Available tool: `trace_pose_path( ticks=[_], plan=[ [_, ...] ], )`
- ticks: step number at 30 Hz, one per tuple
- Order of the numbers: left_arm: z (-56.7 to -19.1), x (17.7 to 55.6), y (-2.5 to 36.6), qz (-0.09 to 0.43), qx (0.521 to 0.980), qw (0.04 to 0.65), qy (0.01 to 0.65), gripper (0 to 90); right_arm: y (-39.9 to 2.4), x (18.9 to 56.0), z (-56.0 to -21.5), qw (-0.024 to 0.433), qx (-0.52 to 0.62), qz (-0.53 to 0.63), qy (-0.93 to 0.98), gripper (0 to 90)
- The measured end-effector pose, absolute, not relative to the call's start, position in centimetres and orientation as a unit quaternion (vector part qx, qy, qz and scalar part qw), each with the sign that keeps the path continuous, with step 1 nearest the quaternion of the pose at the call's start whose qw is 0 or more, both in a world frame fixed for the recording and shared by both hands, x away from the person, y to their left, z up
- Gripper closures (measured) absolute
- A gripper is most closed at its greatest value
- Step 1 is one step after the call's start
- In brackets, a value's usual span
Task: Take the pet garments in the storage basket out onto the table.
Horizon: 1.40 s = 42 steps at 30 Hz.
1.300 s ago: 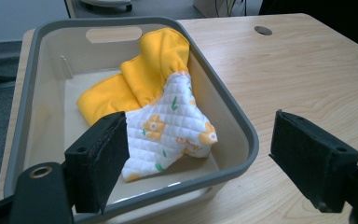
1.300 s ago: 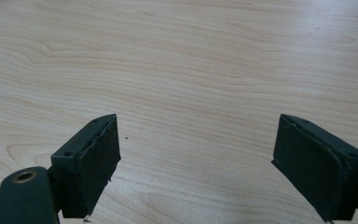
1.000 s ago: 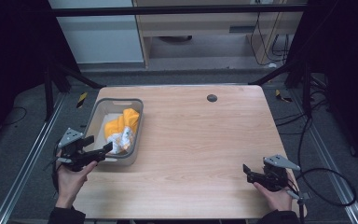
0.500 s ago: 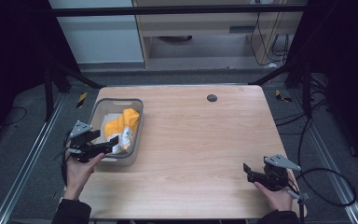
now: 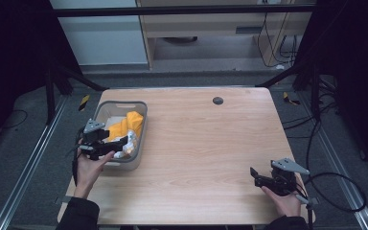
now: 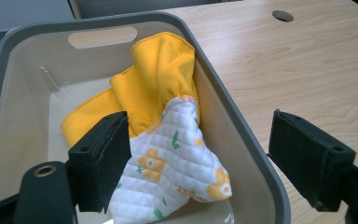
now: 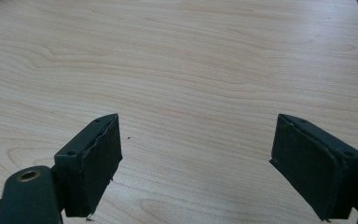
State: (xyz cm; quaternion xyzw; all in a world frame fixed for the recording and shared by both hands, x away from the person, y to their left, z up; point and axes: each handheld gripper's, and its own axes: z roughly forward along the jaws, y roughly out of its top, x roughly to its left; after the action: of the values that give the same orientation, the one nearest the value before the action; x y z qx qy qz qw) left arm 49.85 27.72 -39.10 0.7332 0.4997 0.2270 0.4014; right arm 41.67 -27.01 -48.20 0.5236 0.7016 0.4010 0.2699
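Left gripper [image 5: 120,146]: it hangs over the near end of the bin [image 5: 141,136], and the person's left hand [image 5: 90,163] holds it from the table's edge. In the left gripper view its jaws stand wide apart and hold nothing. One jaw is inside the bin, close to the cloths; the other jaw is outside, over the table, so the bin's wall lies between them.
Right gripper [image 5: 255,176]: it is low over the near right part of the table [image 5: 211,143], well apart from the bin. Its jaws are wide open with only bare wood between them, as the right gripper view shows. It grips nothing.
Bin: grey plastic, with a handle slot in the far wall. It stands at the left side of the table.
Yellow cloth [image 6: 154,79]: it is crumpled inside the bin and leans on the wall nearest the table's middle. Its top fold rises up to the rim.
Quilted cloth [image 6: 177,163]: white with orange flowers and small green leaves. It lies in the bin at the near end, partly on the yellow cloth and touching it. It is between the two jaws of the left gripper, but I cannot tell if the inner jaw touches it.
Hole [image 5: 217,100]: a small dark round hole in the far part of the table, well apart from both grippers.
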Motion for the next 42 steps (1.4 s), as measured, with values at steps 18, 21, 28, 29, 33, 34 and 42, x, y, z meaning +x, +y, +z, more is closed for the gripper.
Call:
trace_pose_path(
  ticks=[18, 21, 28, 29, 33, 34, 42],
  plan=[
    [-40.0, 51.9, 27.0, 0.222, 0.746, 0.366, 0.511, 25.0, -26.9, 41.7, -48.2, 0.266, 0.523, 0.399, 0.704, 16.0],
    [-40.2, 52.2, 27.0, 0.22, 0.748, 0.358, 0.515, 25.6, -26.9, 41.7, -48.2, 0.264, 0.525, 0.399, 0.704, 16.2],
    [-40.5, 52.9, 26.7, 0.212, 0.754, 0.344, 0.517, 26.3, -26.9, 41.7, -48.2, 0.265, 0.524, 0.398, 0.705, 17.0],
    [-40.5, 53.0, 26.6, 0.211, 0.756, 0.34, 0.518, 26.4, -26.9, 41.7, -48.2, 0.264, 0.524, 0.398, 0.705, 17.0],
    [-40.7, 53.4, 26.4, 0.209, 0.761, 0.332, 0.517, 26.5, -26.9, 41.7, -48.3, 0.264, 0.524, 0.398, 0.705, 17.1],
    [-40.8, 53.5, 26.3, 0.207, 0.764, 0.327, 0.516, 26.7, -26.9, 41.7, -48.3, 0.264, 0.524, 0.398, 0.706, 17.0],
    [-41.4, 54.0, 25.8, 0.2, 0.773, 0.307, 0.518, 29.1, -26.9, 41.8, -48.3, 0.262, 0.523, 0.398, 0.707, 17.4]
  ],
)
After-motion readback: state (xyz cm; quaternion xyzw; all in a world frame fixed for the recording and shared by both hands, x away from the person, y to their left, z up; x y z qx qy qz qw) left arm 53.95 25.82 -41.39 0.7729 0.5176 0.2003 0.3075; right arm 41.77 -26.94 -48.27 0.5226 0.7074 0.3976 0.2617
